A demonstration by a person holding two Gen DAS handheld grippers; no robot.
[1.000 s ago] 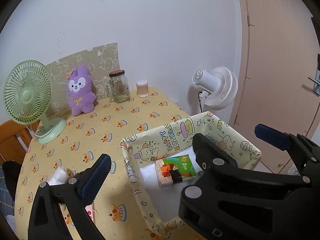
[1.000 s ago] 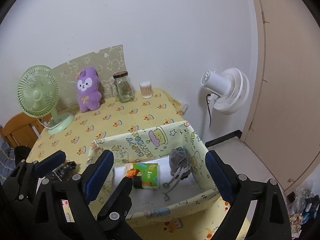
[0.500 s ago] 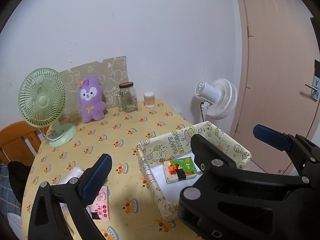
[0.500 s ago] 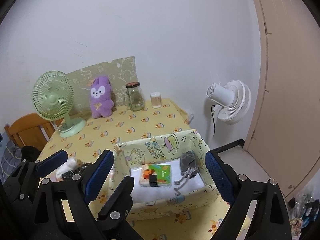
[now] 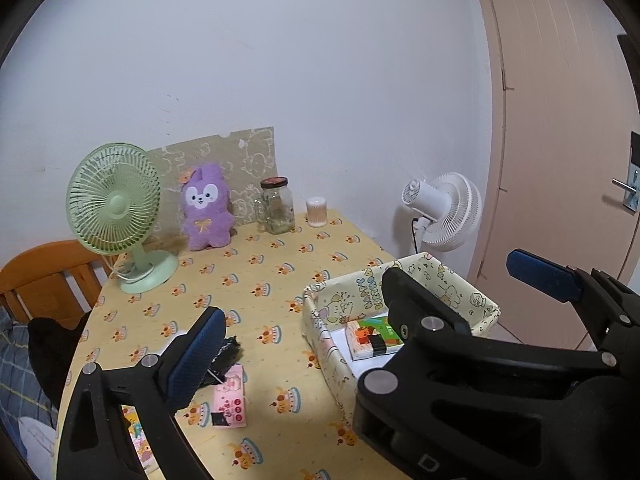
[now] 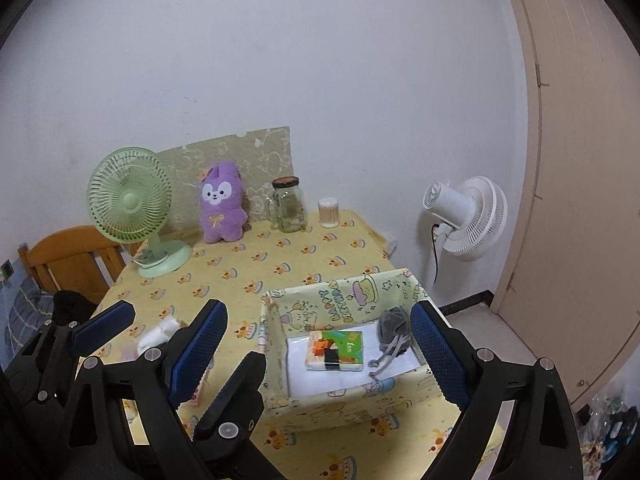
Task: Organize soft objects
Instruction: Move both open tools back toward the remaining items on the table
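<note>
A patterned fabric box (image 6: 344,296) stands at the near right of the yellow table. Inside lie a green and orange tissue pack (image 6: 336,350) and a grey drawstring pouch (image 6: 394,326). Left of the box on the cloth are a white rolled cloth (image 6: 158,332), a pink tissue pack (image 5: 230,398) and a small black item (image 5: 226,354). A purple plush (image 5: 206,208) sits at the back wall. My left gripper (image 5: 363,286) and right gripper (image 6: 318,307) hover side by side in front of the box, both open and holding nothing, with their inner fingers crossing.
A green desk fan (image 5: 116,208), a glass jar (image 5: 276,206) and a small swab pot (image 5: 316,212) line the back of the table. A wooden chair (image 5: 44,276) with dark cloth stands left. A white floor fan (image 6: 466,216) and a door (image 5: 560,140) are right.
Both grippers have drawn back and upward from the box, so more of the table shows. The pink pack, black item and white cloth have come into view. Nothing was taken hold of.
</note>
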